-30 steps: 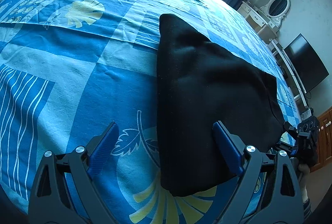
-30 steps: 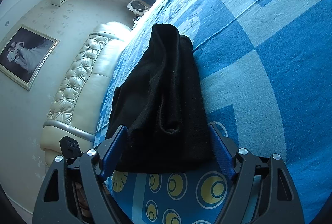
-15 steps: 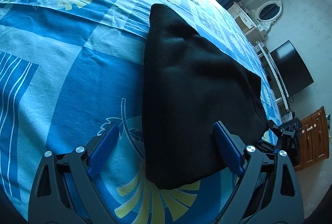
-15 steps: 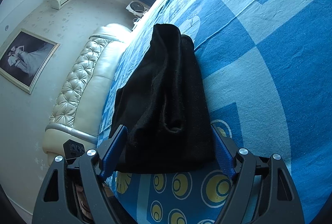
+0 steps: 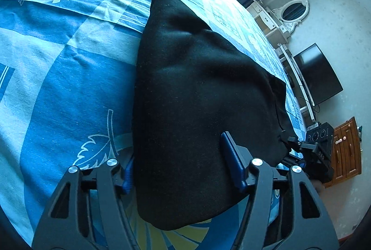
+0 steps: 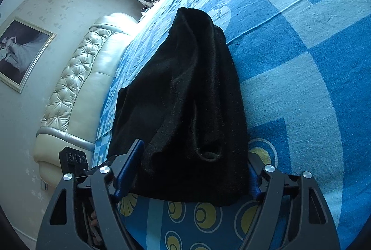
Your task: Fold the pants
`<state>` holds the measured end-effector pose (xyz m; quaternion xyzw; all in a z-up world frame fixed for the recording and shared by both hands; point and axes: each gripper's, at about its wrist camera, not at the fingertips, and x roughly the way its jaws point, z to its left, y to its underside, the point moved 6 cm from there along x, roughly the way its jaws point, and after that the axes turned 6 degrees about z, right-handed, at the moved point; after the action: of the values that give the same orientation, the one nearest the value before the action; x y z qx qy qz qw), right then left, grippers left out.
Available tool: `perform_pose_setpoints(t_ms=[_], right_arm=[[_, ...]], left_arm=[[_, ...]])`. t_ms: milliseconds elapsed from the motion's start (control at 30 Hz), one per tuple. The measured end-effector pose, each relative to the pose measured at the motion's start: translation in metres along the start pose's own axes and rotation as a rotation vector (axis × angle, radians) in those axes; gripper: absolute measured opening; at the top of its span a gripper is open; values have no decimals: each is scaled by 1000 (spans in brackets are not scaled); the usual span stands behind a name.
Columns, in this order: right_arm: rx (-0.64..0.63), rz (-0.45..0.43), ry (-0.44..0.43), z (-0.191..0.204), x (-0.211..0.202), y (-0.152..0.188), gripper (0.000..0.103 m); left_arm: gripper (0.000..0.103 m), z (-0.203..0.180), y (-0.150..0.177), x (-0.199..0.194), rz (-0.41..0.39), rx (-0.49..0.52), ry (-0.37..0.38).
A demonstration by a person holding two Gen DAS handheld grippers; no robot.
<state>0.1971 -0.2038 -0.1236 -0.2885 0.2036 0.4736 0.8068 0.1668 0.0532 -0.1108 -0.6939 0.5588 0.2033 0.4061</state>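
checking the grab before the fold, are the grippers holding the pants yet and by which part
Both are closing on the near edge of the black pants: left gripper and right gripper each at one near corner. Firm hold cannot be told yet.

The folded black fabric pants point(image 5: 197, 111) lie on the blue patterned bedspread point(image 5: 58, 92), near the bed's edge. The left gripper point(image 5: 183, 166) straddles one end, jaws closing; the right gripper point(image 6: 192, 169) straddles the opposite end, jaws closing.

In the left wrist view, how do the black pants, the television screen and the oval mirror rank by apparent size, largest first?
1. black pants, nearest the camera
2. television screen
3. oval mirror, farthest away
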Motion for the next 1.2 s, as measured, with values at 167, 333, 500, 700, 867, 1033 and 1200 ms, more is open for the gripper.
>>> perform_pose_setpoints(t_ms=[167, 333, 500, 700, 867, 1033, 1200], right_arm=[[21, -9, -62, 2, -15, 2, 38], [7, -11, -64, 8, -26, 12, 37], [32, 5, -73, 2, -31, 27, 37], [31, 20, -71, 0, -40, 52, 37], [90, 33, -104, -17, -31, 52, 40], [106, 25, -117, -16, -36, 54, 52], [118, 15, -134, -15, -42, 61, 60]], left_arm=[[37, -3, 0, -13, -18, -4, 8], [33, -11, 6, -24, -18, 10, -26], [33, -16, 21, -34, -5, 28, -47], [33, -16, 34, -38, 10, 30, -45], [38, -14, 40, -32, -5, 75, -73], [58, -18, 43, -36, -42, 129, -175], [69, -25, 50, -42, -59, 168, -234]])
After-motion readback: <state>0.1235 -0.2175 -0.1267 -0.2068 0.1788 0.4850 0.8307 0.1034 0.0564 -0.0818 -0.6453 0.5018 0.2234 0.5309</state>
